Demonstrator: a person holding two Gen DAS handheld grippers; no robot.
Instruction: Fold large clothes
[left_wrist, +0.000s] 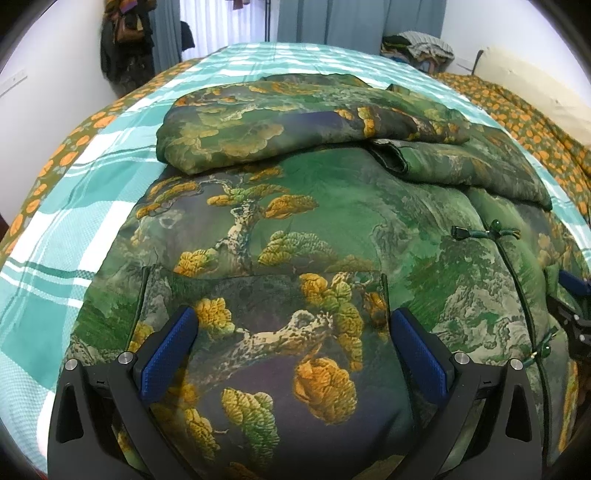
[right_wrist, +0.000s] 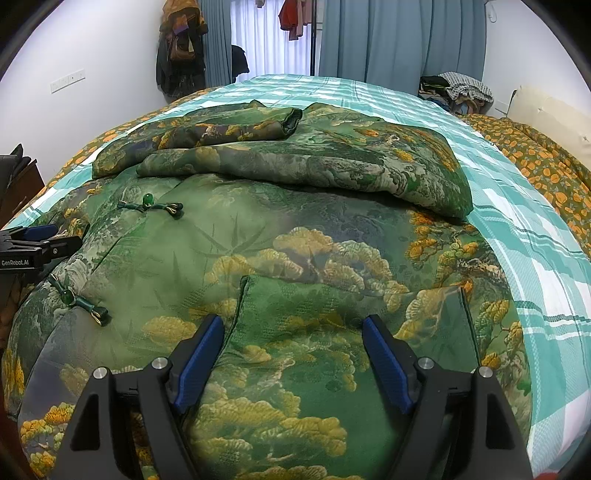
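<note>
**Left wrist view: sleeves folded in, hem fold is judged next**

The padded jacket (left_wrist: 332, 206) is laid front-up on the bed (left_wrist: 74, 206), hem nearest the cameras, collar end far. Both sleeves are seen folded across the chest: left sleeve (left_wrist: 258, 122) on top, right sleeve (right_wrist: 332, 166) beneath it, cuffs crossing near the middle. Knot buttons (right_wrist: 155, 206) are seen closed along the front placket.

Left hand-held gripper (left_wrist: 295, 343) is held wide over the left patch pocket (left_wrist: 266, 295); nothing is clamped, and pad contact with the cloth cannot be confirmed. Right hand-held gripper (right_wrist: 293, 350) is likewise wide over the right patch pocket (right_wrist: 351, 306), empty.

Step in hand, as judged: between sleeve fold and bottom-to-top fold.

Next move calls for:
- both hem corners to be reached, below the frame edge in both views, so their exact lay cannot be told
- full padded thickness to be pinched, not only the outer shell
- both sides to be lifted together and carried toward the collar, so the fold line stays square
- sleeves to be left undisturbed
</note>
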